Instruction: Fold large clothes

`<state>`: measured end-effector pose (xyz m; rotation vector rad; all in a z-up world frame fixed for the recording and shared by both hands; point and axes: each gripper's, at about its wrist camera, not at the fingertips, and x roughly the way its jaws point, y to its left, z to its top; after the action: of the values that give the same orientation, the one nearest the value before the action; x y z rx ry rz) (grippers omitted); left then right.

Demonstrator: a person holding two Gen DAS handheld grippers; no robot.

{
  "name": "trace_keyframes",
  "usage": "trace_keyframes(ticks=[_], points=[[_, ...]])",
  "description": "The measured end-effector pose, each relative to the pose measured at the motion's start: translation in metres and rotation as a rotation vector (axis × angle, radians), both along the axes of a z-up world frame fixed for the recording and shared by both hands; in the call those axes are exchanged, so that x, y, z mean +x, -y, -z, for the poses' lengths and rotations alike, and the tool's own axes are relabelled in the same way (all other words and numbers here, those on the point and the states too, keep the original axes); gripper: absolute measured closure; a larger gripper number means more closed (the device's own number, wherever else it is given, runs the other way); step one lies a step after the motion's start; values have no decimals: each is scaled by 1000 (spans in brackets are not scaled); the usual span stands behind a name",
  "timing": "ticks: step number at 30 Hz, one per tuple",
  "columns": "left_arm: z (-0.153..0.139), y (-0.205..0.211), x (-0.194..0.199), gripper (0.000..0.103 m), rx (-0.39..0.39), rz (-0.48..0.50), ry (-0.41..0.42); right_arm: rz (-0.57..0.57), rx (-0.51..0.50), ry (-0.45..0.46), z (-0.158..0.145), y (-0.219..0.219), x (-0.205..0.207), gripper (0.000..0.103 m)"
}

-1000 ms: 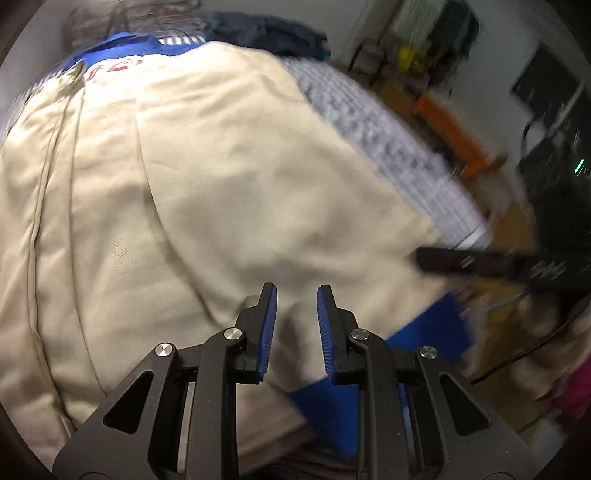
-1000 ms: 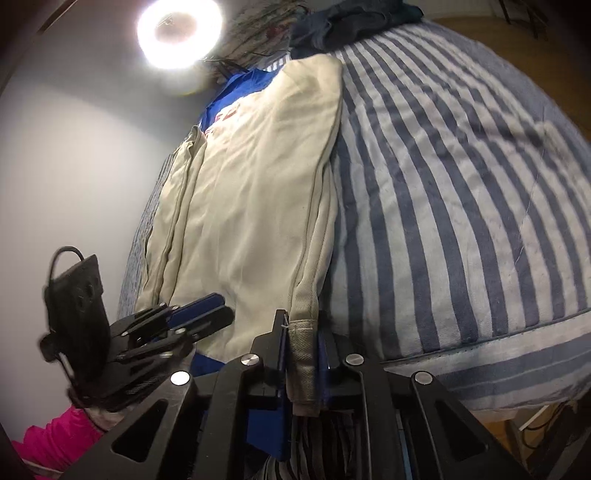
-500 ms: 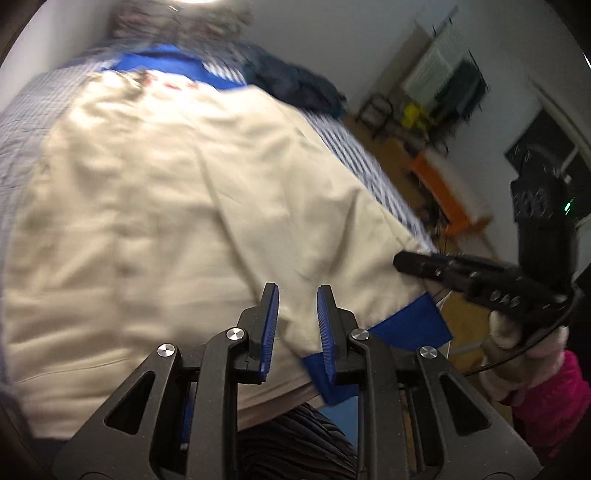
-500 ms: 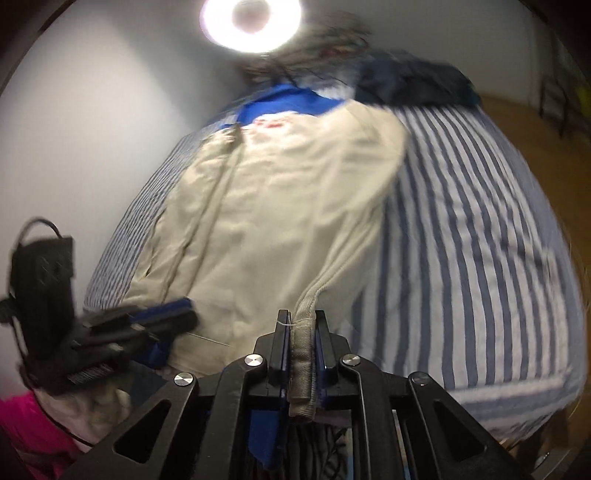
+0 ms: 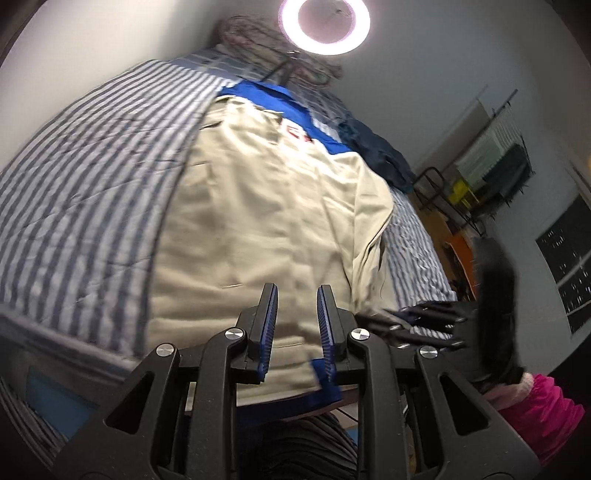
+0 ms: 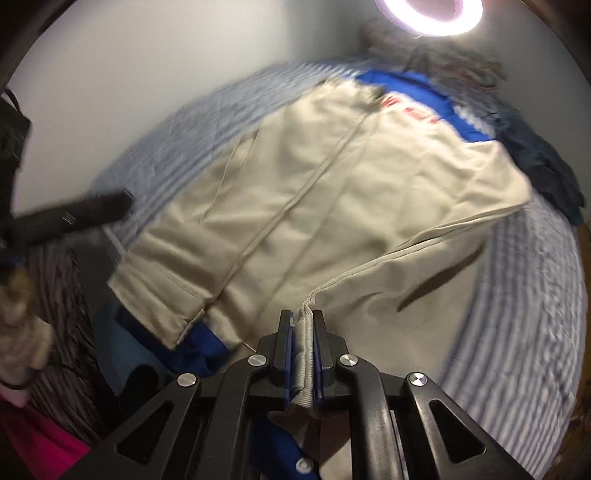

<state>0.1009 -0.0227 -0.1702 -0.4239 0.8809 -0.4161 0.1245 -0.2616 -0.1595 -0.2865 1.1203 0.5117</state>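
A large beige jacket (image 5: 273,206) with blue trim lies lengthwise on a blue-and-white striped bed (image 5: 85,192). It also shows in the right wrist view (image 6: 332,192). My left gripper (image 5: 295,317) is open and empty above the jacket's near hem. My right gripper (image 6: 302,328) is shut on a beige sleeve cuff (image 6: 303,354) and holds it raised, the sleeve trailing back over the jacket. The right gripper also appears in the left wrist view (image 5: 424,321), at the jacket's right edge. The left gripper shows blurred in the right wrist view (image 6: 85,214).
A dark blue garment (image 5: 376,151) lies on the bed beyond the jacket. A ring light (image 5: 325,26) glows on the far wall. A rack with yellow items (image 5: 461,192) and an orange object (image 5: 458,254) stand to the right of the bed.
Both cameras have tilted up, bringing the ring light into view. My right gripper has carried the cuff leftward over the jacket. My left gripper stays open near the hem.
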Motion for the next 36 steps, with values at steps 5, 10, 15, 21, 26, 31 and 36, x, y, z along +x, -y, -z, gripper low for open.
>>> trace_keyframes(ticks=[5, 10, 15, 21, 26, 31, 36], points=[[10, -6, -1, 83, 1, -13, -27, -24, -31, -64, 41, -14, 6, 95], [14, 18, 3, 83, 11, 53, -40, -14, 139, -130, 23, 11, 5, 74], [16, 52, 6, 55, 25, 135, -29, 19, 313, -97, -14, 56, -9, 54], [29, 93, 30, 52, 49, 234, -80, 197, 411, -40, -40, 127, 18, 43], [40, 112, 45, 51, 46, 273, -115, 352, 499, -25, -42, 178, 64, 37], [57, 123, 62, 51, 27, 297, -170, 482, 550, -19, -34, 210, 114, 31], [67, 131, 69, 51, 23, 330, -186, 604, 632, -36, -13, 234, 162, 30]])
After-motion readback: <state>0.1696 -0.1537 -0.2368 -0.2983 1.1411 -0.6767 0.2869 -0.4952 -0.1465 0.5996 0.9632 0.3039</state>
